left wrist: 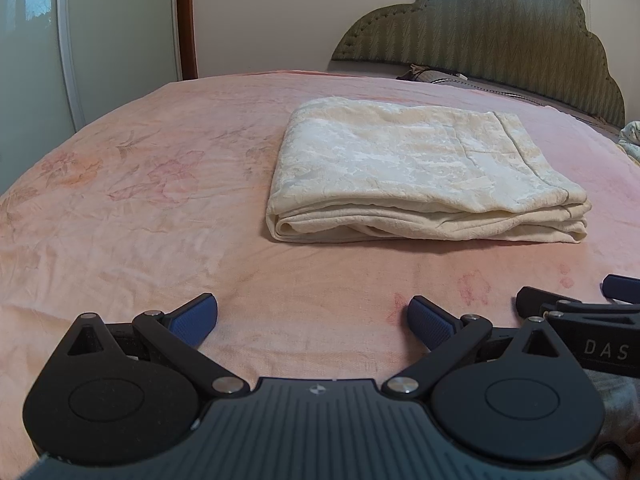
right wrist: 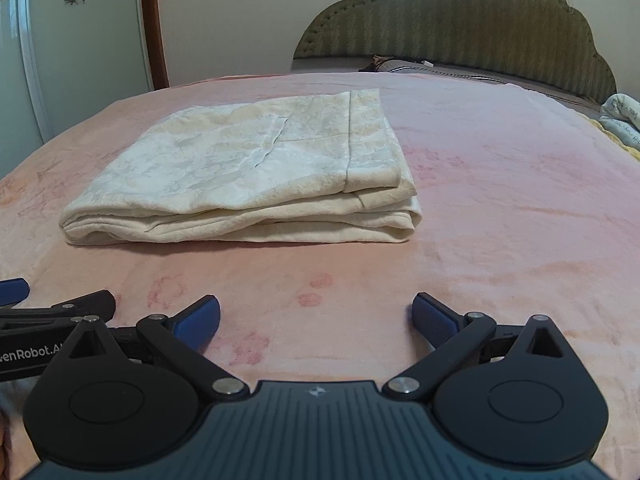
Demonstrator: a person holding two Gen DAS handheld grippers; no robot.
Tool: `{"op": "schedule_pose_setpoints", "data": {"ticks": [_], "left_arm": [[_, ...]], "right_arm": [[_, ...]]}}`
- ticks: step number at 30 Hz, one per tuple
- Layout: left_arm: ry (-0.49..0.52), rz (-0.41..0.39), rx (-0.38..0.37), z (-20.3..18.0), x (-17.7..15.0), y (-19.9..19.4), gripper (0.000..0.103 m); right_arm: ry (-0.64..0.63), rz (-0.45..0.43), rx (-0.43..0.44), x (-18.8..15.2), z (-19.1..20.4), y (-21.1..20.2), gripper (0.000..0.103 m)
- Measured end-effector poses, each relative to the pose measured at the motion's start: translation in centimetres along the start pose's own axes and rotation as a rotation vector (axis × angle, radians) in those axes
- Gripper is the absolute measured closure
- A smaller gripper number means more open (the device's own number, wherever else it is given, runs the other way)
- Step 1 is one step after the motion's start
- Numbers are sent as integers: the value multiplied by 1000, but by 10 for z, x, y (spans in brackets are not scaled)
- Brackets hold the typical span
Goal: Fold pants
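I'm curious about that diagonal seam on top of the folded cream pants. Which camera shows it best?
The right wrist view: there the pants lie left of centre and the slanted seam stands out as a clear dark line. In the left wrist view the seam is only a faint crease on the top layer.

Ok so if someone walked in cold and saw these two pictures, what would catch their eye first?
Probably the cream pants, folded into a neat stack lying on the pink bedspread in the middle of the bed. Next, the open left hand-held gripper and right hand-held gripper low in the foreground, blue pads apart, short of the stack and holding nothing. Behind stands a scalloped green headboard.
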State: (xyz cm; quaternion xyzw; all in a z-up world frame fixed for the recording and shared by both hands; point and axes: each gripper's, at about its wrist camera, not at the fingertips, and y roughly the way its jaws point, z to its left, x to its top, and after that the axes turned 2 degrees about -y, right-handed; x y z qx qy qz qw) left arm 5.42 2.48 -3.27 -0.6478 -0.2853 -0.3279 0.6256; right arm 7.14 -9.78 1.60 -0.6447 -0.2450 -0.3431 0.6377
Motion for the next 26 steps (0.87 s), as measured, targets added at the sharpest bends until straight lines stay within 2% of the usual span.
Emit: {"op": "schedule_pose_setpoints", "data": {"ticks": [5,10,20,26], "left_arm": [[-43,-9,20,7,0,-2,0],[-29,-3,29,6,1,-1,0],[-29,0,27,5,1,0,0],[-50,-10,-2,11,1,-4,1]], "right_arm": [[4,-8,-23,0,-1,-1,0],[-1,0,-38,0,0,1,0],[17,18,-23,3,-5,2,0],[-5,19,-31,2,-2,4,0]]}}
